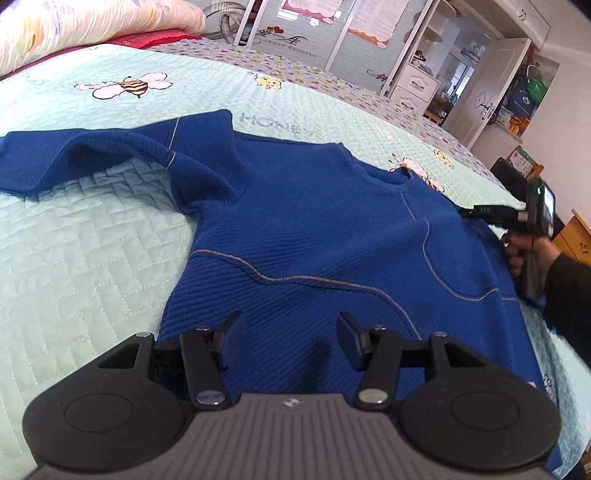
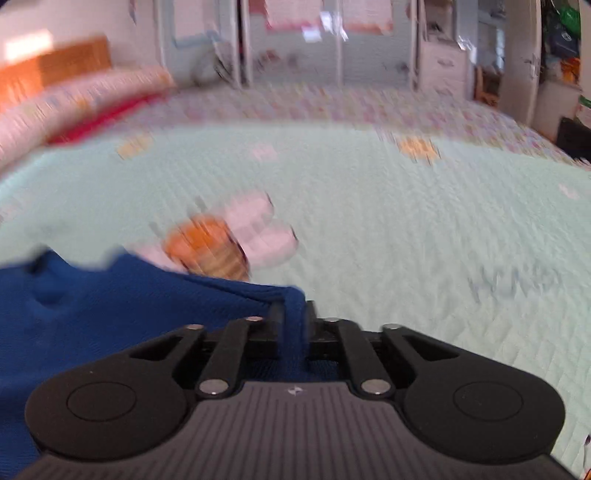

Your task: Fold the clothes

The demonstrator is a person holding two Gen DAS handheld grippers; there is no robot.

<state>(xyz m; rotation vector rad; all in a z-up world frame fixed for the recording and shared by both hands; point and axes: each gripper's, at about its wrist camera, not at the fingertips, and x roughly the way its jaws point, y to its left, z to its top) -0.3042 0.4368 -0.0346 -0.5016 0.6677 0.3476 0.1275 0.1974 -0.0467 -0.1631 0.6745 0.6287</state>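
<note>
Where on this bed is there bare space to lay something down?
Bare quilt lies below the blue sweater's spread sleeve, and a wide stretch beyond the right gripper, which pinches the sweater's edge. The sweater fills the middle; pillows crowd the headboard end.

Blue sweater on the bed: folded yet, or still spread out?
Still spread out. The blue sweater lies flat on the bed cover, one sleeve stretched sideways. The right claw pinches just an edge.

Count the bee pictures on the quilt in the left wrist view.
3, perhaps more hidden. One large bee lies beyond the blue sweater's sleeve, a small one farther back, another partly covered at the collar.
</note>
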